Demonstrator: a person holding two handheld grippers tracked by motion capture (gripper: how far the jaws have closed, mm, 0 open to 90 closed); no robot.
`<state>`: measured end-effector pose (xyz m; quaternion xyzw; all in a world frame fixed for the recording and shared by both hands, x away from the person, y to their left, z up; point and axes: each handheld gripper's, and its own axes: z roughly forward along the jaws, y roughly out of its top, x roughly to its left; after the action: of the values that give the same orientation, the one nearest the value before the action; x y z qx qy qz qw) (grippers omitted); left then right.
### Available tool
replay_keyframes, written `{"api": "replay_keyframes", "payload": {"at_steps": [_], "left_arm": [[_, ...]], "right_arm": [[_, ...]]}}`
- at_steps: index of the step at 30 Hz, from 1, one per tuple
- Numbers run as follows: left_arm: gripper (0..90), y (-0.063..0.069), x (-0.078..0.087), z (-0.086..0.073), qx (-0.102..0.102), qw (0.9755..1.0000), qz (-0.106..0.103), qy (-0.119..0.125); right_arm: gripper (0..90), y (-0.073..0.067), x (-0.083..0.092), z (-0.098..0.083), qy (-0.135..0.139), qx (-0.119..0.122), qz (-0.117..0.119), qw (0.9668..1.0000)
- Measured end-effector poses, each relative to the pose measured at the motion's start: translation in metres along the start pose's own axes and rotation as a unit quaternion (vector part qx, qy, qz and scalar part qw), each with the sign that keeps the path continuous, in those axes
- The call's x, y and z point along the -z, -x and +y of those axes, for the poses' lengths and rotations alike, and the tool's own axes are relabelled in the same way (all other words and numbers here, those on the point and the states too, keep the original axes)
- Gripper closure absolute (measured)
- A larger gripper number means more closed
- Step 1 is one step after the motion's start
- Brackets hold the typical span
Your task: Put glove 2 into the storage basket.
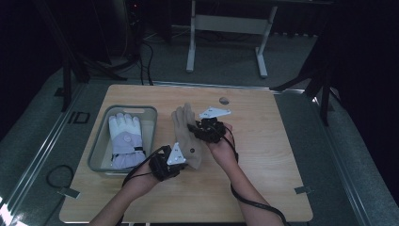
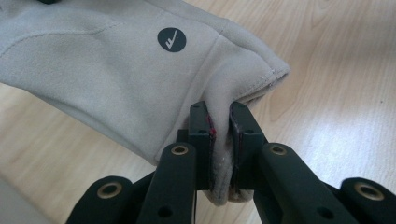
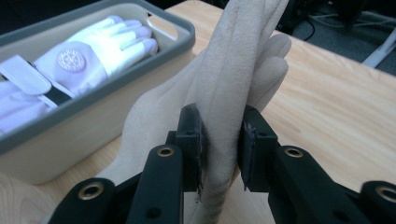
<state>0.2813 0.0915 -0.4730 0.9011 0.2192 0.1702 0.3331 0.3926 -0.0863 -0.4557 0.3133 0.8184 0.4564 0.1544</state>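
A beige fleece glove with a round dark logo hangs just above the wooden table, held at both ends. My left gripper is shut on the cuff edge, the fabric bunched between its black jaws. My right gripper is shut on the finger end of the glove, which stands up between its jaws with the fingers pointing away. A white and lilac ski glove lies in the grey bin to the left, seen too as the ski glove inside the bin.
The grey bin stands on the table's left part, close beside the beige glove. A small grey round mark sits near the far edge. Table legs and cables lie on the floor beyond. Bare wood stretches to the right and front.
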Motion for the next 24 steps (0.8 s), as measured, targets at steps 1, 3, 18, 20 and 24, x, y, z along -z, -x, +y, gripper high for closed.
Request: {"api": "replay_keyframes", "payload": {"at_steps": [1,3,18,20,24], "left_arm": [[81.7,-0.001,0.002,0.000,-0.001,1.0000,0.001,0.000],[81.7,-0.003,0.007,0.001,-0.005,1.0000,0.007,-0.002],[81.7,-0.020,0.035,-0.016,0.010,0.9993,0.032,-0.017],[81.7,-0.022,0.040,-0.020,0.013,0.9991,0.035,-0.019],[81.7,-0.027,0.049,-0.032,0.024,0.9985,0.044,-0.023]], "right_arm": [[72.5,-0.001,0.000,0.003,-0.001,0.002,0.001,1.0000],[72.5,-0.004,-0.001,0.008,0.003,0.004,0.000,1.0000],[72.5,-0.026,-0.026,0.036,0.005,0.016,0.024,0.9996],[72.5,-0.031,-0.030,0.040,0.007,0.021,0.027,0.9994],[72.5,-0.045,-0.041,0.048,0.010,0.026,0.035,0.9990]]}}
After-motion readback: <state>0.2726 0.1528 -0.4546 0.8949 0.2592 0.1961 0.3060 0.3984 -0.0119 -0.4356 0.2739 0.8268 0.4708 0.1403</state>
